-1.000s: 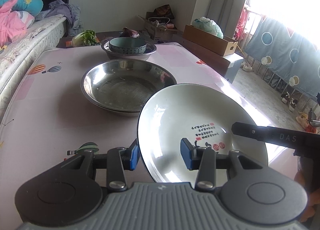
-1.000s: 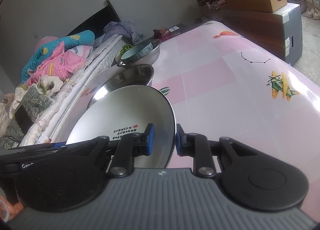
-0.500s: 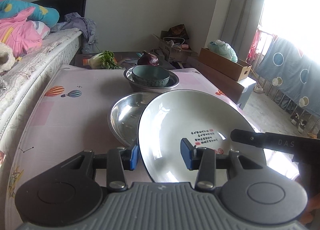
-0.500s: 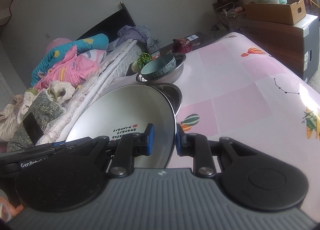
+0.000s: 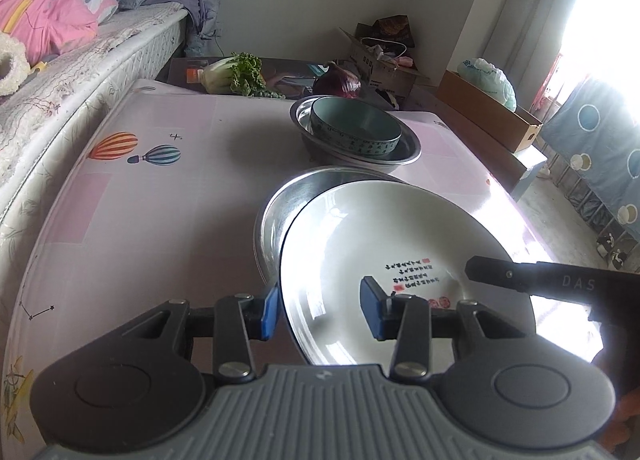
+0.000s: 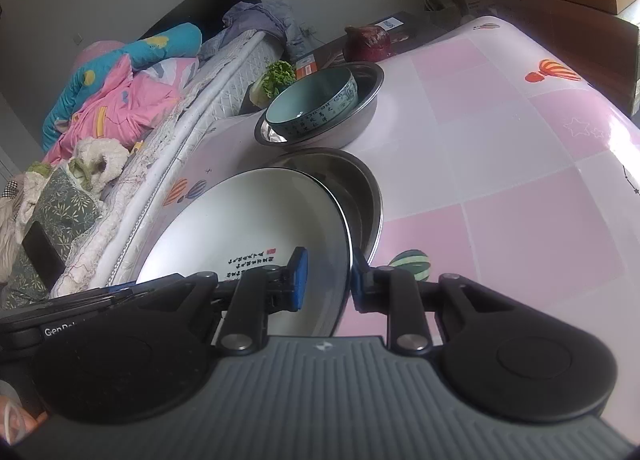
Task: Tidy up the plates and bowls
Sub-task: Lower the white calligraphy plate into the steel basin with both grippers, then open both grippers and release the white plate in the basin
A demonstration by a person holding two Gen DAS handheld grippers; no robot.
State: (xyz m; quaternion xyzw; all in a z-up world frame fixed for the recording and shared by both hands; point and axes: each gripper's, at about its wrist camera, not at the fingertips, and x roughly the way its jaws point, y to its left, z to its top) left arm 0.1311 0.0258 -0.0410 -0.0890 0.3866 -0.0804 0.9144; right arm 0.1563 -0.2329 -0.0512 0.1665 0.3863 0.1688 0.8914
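A large white plate (image 5: 384,244) with black writing is held over the rim of a wide steel basin (image 5: 288,204) on the pink table. My left gripper (image 5: 318,314) straddles the plate's near left rim with a wide gap between the jaws, open. My right gripper (image 6: 326,280) is shut on the plate's right rim (image 6: 280,228). The steel basin also shows in the right wrist view (image 6: 360,188). Further back a teal bowl (image 5: 356,128) sits inside a smaller steel bowl (image 5: 400,156); the bowl is also in the right wrist view (image 6: 316,104).
A bed with pink and blue bedding (image 5: 52,12) runs along the table's left side. A cabbage (image 5: 236,74) and a red onion (image 5: 340,80) lie beyond the table's far edge. Cardboard boxes (image 5: 484,112) stand at the right.
The plate and both grippers have risen and moved forward over the near steel basin, which the plate now largely covers. The views tilt down more steeply.
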